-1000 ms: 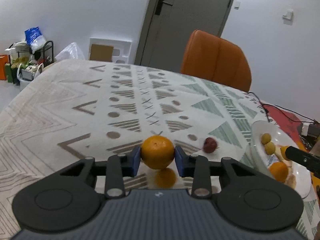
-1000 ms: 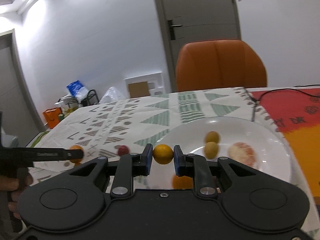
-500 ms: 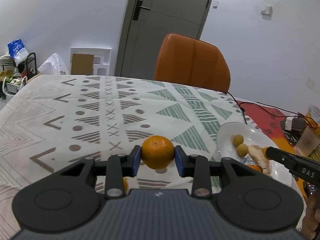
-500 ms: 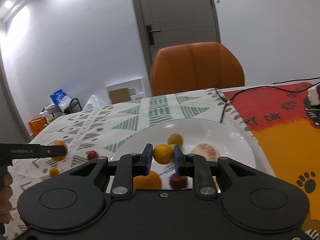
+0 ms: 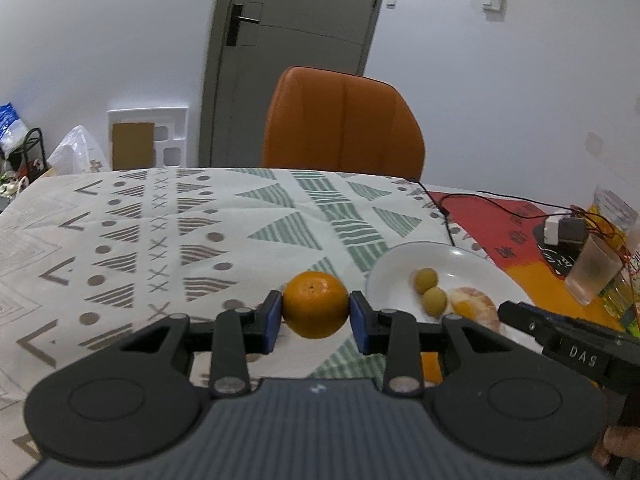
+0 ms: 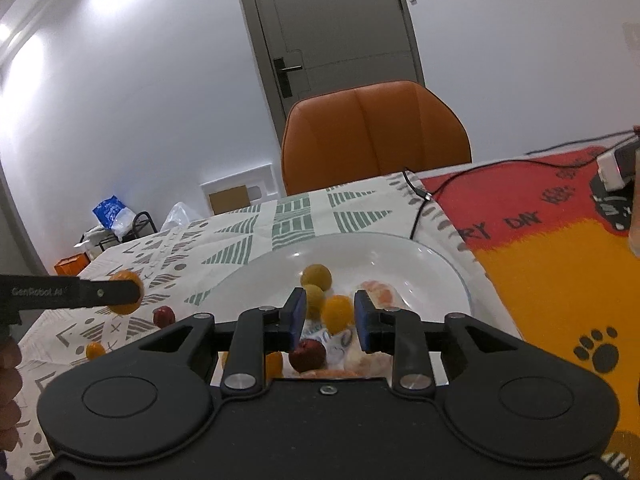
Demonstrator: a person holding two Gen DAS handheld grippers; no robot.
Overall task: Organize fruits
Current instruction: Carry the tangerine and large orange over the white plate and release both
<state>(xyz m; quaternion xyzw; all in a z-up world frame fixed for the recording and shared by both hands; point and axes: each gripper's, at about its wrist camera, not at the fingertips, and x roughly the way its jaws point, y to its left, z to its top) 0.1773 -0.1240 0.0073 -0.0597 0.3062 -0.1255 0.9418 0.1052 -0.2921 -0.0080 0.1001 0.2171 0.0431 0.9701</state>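
Left-wrist view. The left gripper [image 5: 316,312] clamps an orange [image 5: 316,310] between its blue pads [image 5: 273,320], held clear above the patterned cloth [image 5: 160,240] that covers the worktop. Just right of the orange lies a white plate [image 5: 460,260], carrying two small green-yellow fruits [image 5: 426,280] side by side and a peeled citrus [image 5: 476,308] beside them. The black tip of the right gripper [image 5: 516,314] reaches over the plate's near right rim. Toward the worktop's right edge the cloth gives way to a red and yellow mat [image 5: 520,256] bearing a plastic cup [image 5: 592,276] and cables. An orange chair [image 5: 344,120] stands at the far edge.

Right-wrist view. At far left the left gripper [image 6: 128,292] carries the orange [image 6: 124,292] above the cloth [image 6: 240,240]; a small red fruit [image 6: 164,316] and a small orange fruit [image 6: 95,350] lie on the cloth below it, near the left edge. At centre the right gripper [image 6: 330,314] hangs over the plate [image 6: 440,272], its jaws opening; a small yellow-orange fruit [image 6: 338,312] sits between the pads [image 6: 297,312] with a gap on each side. Beneath lie the two green-yellow fruits [image 6: 316,276], the peeled citrus [image 6: 378,292], and a second red fruit [image 6: 307,354], all within the plate.
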